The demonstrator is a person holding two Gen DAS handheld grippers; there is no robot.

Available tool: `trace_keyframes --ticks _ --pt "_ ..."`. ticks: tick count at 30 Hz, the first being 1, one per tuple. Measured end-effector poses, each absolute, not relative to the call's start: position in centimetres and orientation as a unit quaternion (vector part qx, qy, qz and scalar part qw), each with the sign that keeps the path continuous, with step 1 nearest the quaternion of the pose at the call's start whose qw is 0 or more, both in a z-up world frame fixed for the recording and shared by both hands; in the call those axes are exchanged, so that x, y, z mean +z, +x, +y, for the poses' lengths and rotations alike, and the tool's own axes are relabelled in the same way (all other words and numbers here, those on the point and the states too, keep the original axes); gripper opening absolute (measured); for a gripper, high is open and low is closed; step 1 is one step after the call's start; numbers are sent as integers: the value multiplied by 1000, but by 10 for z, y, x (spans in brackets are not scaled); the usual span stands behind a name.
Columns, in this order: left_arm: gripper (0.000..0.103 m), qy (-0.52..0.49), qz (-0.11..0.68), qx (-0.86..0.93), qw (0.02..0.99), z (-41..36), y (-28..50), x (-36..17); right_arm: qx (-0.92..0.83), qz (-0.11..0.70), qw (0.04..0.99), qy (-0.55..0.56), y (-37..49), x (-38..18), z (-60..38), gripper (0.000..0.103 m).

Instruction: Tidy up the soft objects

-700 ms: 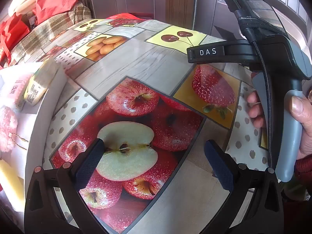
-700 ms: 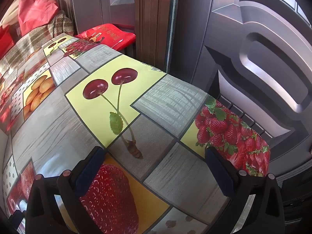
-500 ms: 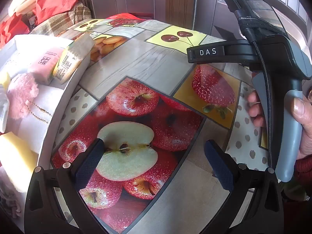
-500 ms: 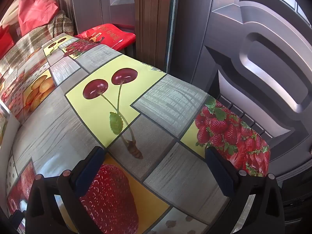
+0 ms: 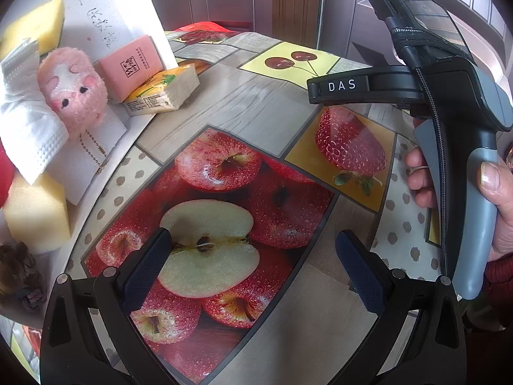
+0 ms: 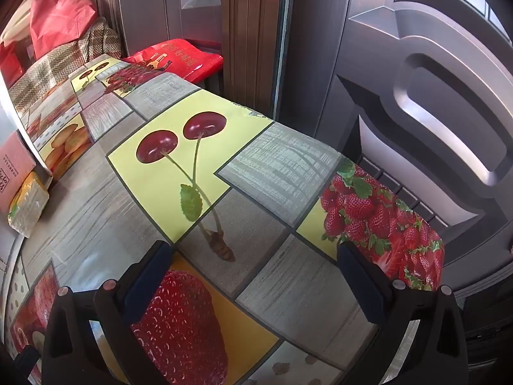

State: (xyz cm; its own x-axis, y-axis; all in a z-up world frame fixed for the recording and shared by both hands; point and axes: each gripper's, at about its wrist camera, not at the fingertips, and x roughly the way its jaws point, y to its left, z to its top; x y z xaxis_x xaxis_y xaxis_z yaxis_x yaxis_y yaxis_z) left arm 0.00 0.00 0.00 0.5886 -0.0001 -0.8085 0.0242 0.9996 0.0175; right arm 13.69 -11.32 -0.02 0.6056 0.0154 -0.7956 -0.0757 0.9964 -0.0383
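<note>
A white box [image 5: 105,6] with handwriting lies tipped at the left of the fruit-print table [image 5: 243,102]. Soft things lie at its mouth: a pink plush toy [image 5: 72,96], a pink tissue pack [image 5: 130,67], a yellow tissue pack [image 5: 163,91], a white cloth [image 5: 25,118], a yellow sponge [image 5: 35,211] and a dark scrunchie [image 5: 19,276]. My left gripper [image 5: 253,268] is open over the apple picture, holding nothing. My right gripper [image 6: 253,279] is open over the cherry picture, also holding nothing. In the right wrist view the pink pack [image 6: 12,170] and yellow pack [image 6: 29,205] show at far left.
A hand [image 5: 493,199] holds the right gripper's handle [image 5: 465,160] at the right of the left wrist view. Grey metal doors [image 6: 416,96] stand close behind the table's far edge. A red bag [image 6: 179,57] and a checked cloth [image 6: 64,61] lie beyond the table.
The white box has come in from the left and tipped up, and its soft contents now lie at the left of the table. Both grippers have stayed where they were, open.
</note>
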Motion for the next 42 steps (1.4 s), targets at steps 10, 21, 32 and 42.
trace_keyframes --ticks 10,21,32,42 --pt "102 13 454 -7 891 0 -3 1 25 443 895 -34 137 0 -113 103" --pt "102 13 454 -7 891 0 0 0 25 444 895 -34 137 -1 -114 103" --pt "102 13 454 -7 891 0 0 0 25 444 895 -34 137 0 -113 103" --pt "102 13 454 -7 891 0 0 0 26 444 895 -33 137 0 -115 103"
